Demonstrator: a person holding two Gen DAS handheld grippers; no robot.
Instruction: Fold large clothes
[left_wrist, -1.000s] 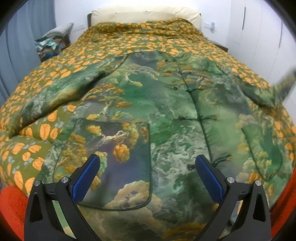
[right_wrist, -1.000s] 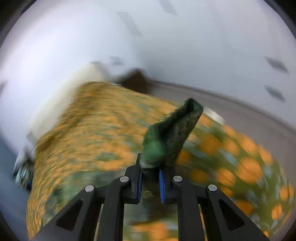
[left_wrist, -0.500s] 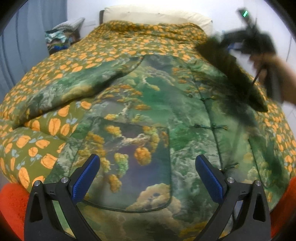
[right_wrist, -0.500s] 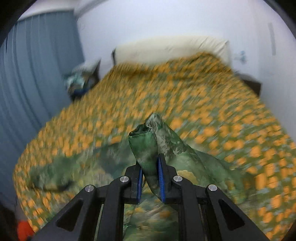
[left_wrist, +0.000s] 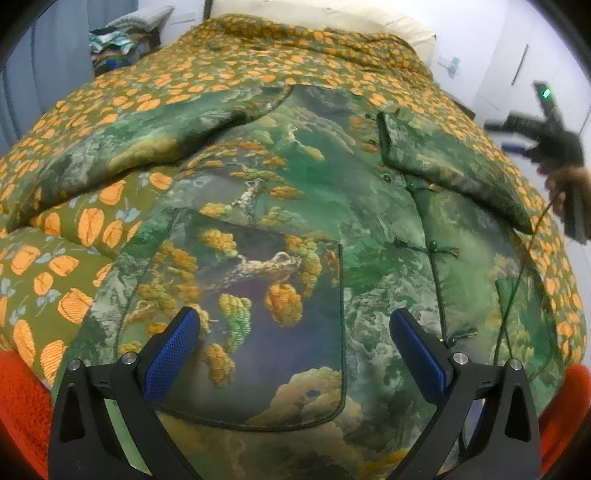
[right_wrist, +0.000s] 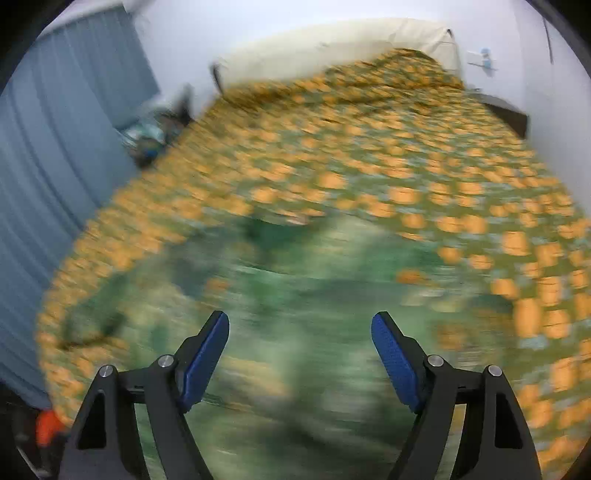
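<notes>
Bedspread (left_wrist: 221, 81) sharp L view only — jacket (left_wrist: 314, 221) sleeve (left_wrist: 443, 162) folded.

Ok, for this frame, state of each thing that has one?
Jacket: spread flat on the bed, front up, fastened.
Right sleeve: folded in across the chest.
Left sleeve: stretched out, unfolded.
Left gripper: open, empty, above the jacket's hem.
Right gripper: jaws opening, nothing between them.
Bedspread: covering the bed.
</notes>
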